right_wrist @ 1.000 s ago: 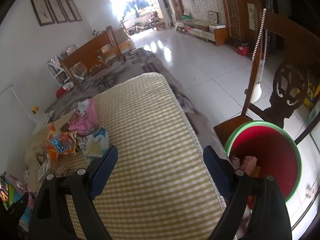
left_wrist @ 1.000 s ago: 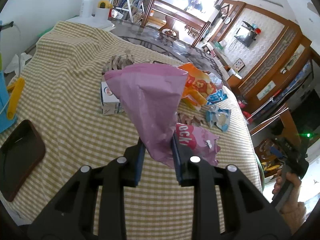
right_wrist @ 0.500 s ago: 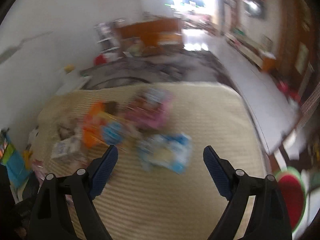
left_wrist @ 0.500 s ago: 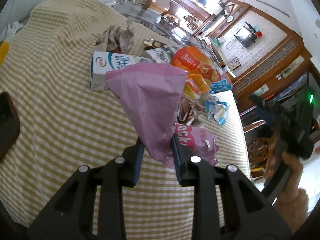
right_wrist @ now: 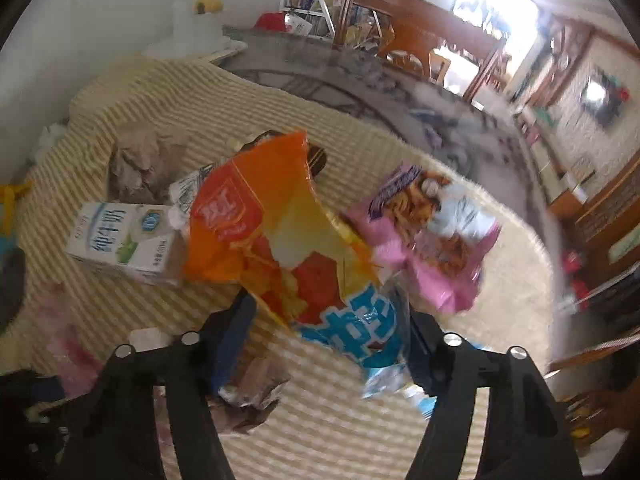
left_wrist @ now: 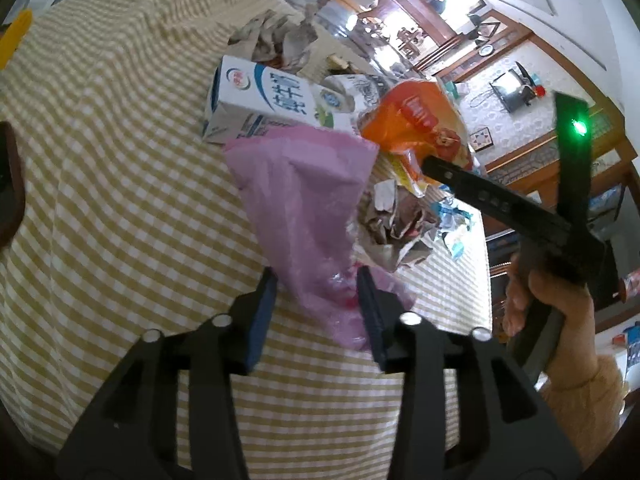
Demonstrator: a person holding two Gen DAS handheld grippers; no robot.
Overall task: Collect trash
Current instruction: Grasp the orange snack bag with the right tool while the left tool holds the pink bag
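My left gripper (left_wrist: 318, 306) is shut on a pink plastic bag (left_wrist: 308, 208) and holds it above the checked tablecloth (left_wrist: 120, 200). My right gripper (right_wrist: 328, 336) is open, its jaws on either side of an orange and blue snack bag (right_wrist: 288, 240); it also shows in the left wrist view (left_wrist: 500, 204), reaching over the orange bag (left_wrist: 416, 120). A white milk carton (left_wrist: 264, 100) lies behind the pink bag and shows in the right wrist view (right_wrist: 124, 240). A pink snack wrapper (right_wrist: 432, 240) lies to the right.
Crumpled brown paper (right_wrist: 140, 164) lies at the back and another crumpled piece (left_wrist: 396, 220) lies by the pink bag. A dark tray (left_wrist: 10, 184) sits at the left edge. Wooden furniture (right_wrist: 408, 32) stands beyond the table.
The right gripper swung from the table's far side and the red bin to the trash pile, now around the orange bag. The left gripper moved closer to the pile, still holding the pink bag.
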